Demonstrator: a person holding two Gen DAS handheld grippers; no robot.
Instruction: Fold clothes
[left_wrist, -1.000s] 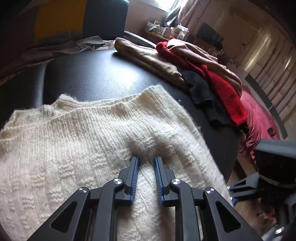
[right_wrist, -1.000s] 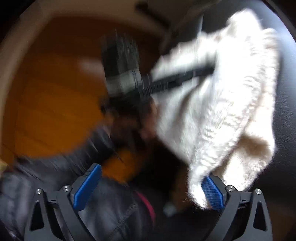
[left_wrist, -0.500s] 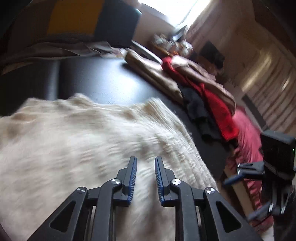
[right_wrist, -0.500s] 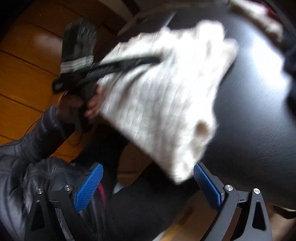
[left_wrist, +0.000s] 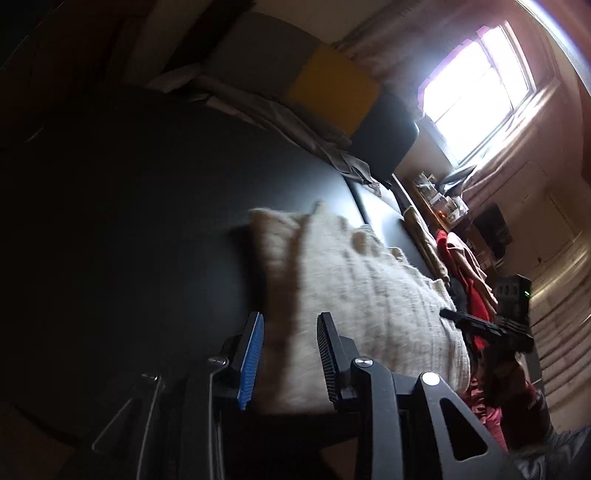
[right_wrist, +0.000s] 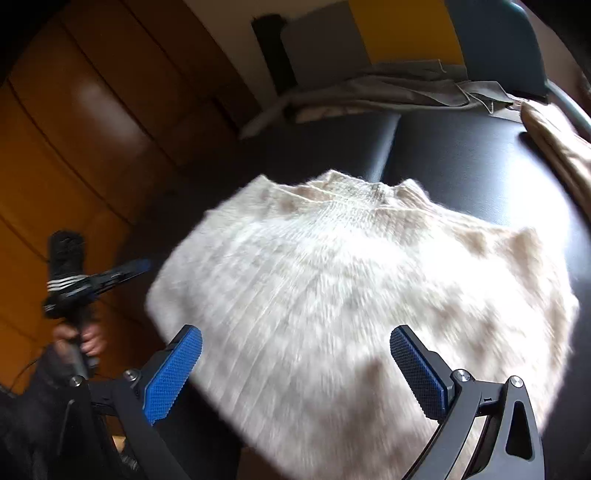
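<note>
A cream knitted sweater lies folded on the black padded table. It also shows in the left wrist view. My left gripper is open and empty, tilted on its side at the sweater's near edge; in the right wrist view it is off the sweater's left side. My right gripper is wide open and empty, just above the sweater's near part; it also shows at the sweater's far side in the left wrist view.
A pile of red, tan and black clothes lies on the table's far right side. A grey cloth lies along the back edge under yellow and blue cushions. A wooden floor is on the left.
My left gripper has opened wider, rolled onto its side and pulled back to the sweater's edge. My right gripper has swung from beside the table to above the sweater.
</note>
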